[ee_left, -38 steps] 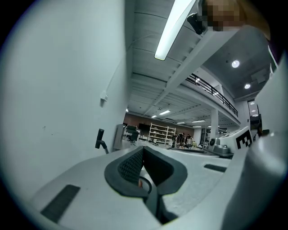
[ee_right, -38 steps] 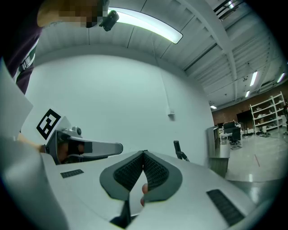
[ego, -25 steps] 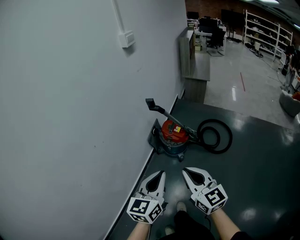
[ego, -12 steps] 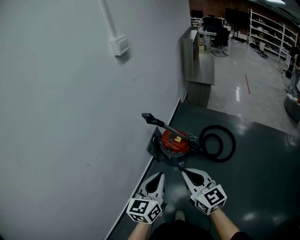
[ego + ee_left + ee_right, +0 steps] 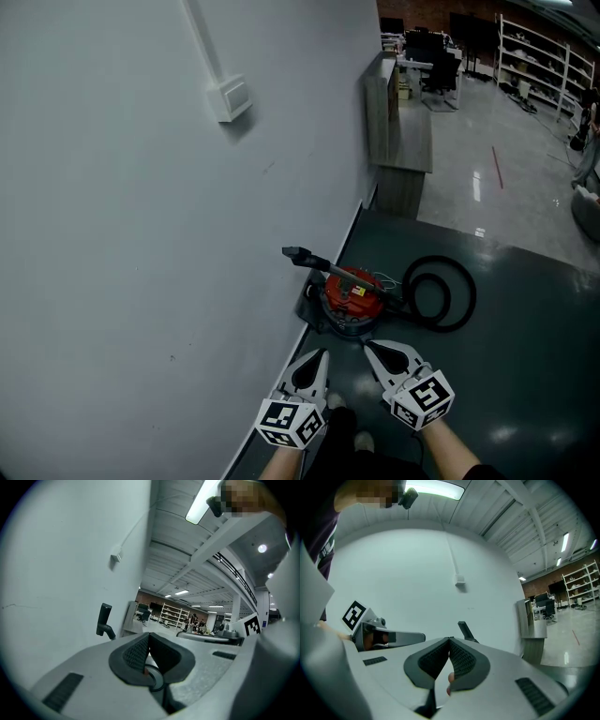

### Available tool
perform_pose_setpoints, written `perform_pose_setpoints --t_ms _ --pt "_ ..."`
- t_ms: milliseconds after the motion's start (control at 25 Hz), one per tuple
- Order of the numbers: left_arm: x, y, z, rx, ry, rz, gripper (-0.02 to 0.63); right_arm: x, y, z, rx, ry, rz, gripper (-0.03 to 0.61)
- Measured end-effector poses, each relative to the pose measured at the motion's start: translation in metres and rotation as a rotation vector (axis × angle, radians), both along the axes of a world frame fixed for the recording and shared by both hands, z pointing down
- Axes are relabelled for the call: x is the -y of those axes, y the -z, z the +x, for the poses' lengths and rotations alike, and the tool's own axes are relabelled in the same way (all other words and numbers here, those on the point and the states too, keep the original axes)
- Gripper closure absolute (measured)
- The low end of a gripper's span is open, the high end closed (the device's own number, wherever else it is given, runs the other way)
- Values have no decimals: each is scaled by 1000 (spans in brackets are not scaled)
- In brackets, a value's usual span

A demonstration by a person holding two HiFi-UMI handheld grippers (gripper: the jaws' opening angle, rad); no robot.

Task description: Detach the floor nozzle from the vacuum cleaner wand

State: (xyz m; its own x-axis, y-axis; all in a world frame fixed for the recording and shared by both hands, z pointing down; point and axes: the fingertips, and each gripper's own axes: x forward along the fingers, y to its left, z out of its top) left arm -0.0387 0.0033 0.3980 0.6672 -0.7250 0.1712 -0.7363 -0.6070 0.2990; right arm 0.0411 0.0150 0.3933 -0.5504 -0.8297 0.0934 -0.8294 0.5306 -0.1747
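Nothing is done yet, it seems: the whole pulling-off job is left. The red vacuum cleaner (image 5: pixel 352 292) is set on the dark floor (image 5: pixel 506 375) by the wall (image 5: pixel 141 234), its black hose (image 5: pixel 441 292) curled beside it. The wand (image 5: pixel 314 263) is tilted up; the floor nozzle cannot be picked out. The left gripper (image 5: pixel 322 354) and right gripper (image 5: pixel 369 345) are pressed together, empty, near it.

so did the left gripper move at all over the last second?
Yes. The left gripper has come forward toward the red vacuum cleaner, which stands against the wall; the gap between them is smaller.
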Motion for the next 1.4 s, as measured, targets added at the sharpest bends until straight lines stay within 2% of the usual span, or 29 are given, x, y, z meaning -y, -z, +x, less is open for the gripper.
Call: perform_pose_setpoints --t_ms 520,960,1160,1400 --pt "89 -32 3 -31 -19 -52 609 90 -24 -8 -23 -8 -38 560" --pt "141 -51 11 -53 -44 -103 609 149 -28 -4 -86 -18 -46 560" --pt "156 -56 11 -51 -15 -114 609 166 -32 0 -95 9 -49 560" --pt "176 -72 18 -49 37 -128 609 190 -42 4 -176 91 -42 560"
